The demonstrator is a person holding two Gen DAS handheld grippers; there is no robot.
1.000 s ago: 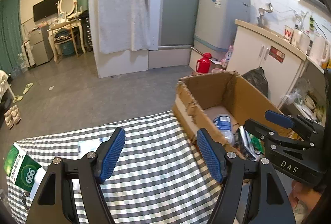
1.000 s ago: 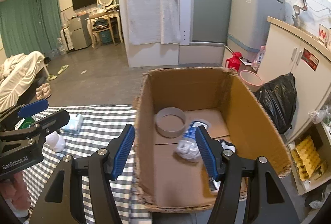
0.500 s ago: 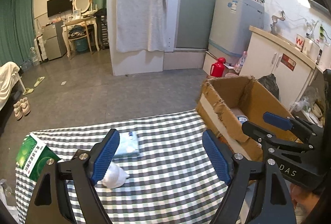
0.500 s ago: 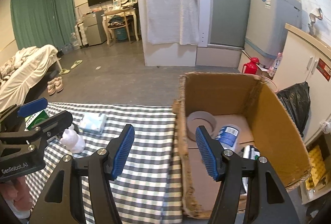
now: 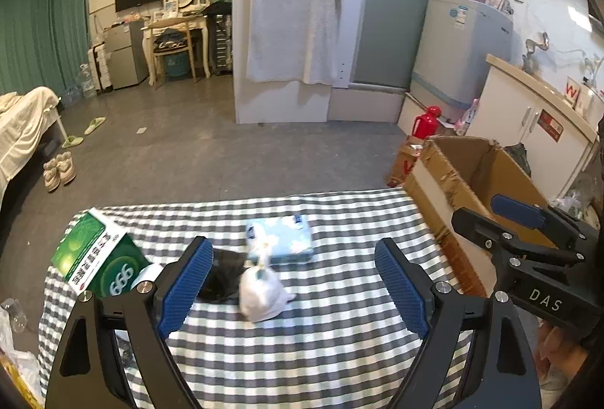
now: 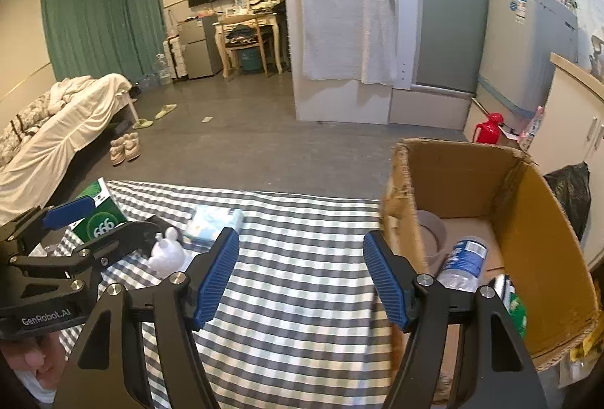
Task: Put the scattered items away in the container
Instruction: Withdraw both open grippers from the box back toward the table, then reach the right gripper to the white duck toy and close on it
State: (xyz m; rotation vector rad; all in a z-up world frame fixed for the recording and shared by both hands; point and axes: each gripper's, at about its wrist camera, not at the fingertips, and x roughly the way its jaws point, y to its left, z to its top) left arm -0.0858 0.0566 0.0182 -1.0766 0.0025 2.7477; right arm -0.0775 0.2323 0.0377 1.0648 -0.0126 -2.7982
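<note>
1. Checked grey-and-white cloth covers the surface (image 5: 302, 352), where the scattered items lie.
2. Left tongs (image 5: 296, 286) are spread wide and hold nothing, above a small white tied bag (image 5: 262, 292).
3. Just beyond the bag sits a pale blue tissue pack (image 5: 281, 239); a dark item (image 5: 222, 277) lies touching the bag's left side.
4. Near the left edge stands a tilted green box (image 5: 100, 256).
5. Right tongs (image 6: 300, 275) are also wide and empty, over the cloth beside the cardboard box (image 6: 543, 231).
6. Inside the cardboard box lie a plastic bottle (image 6: 462, 263) and a grey tape roll (image 6: 432, 233).
</note>
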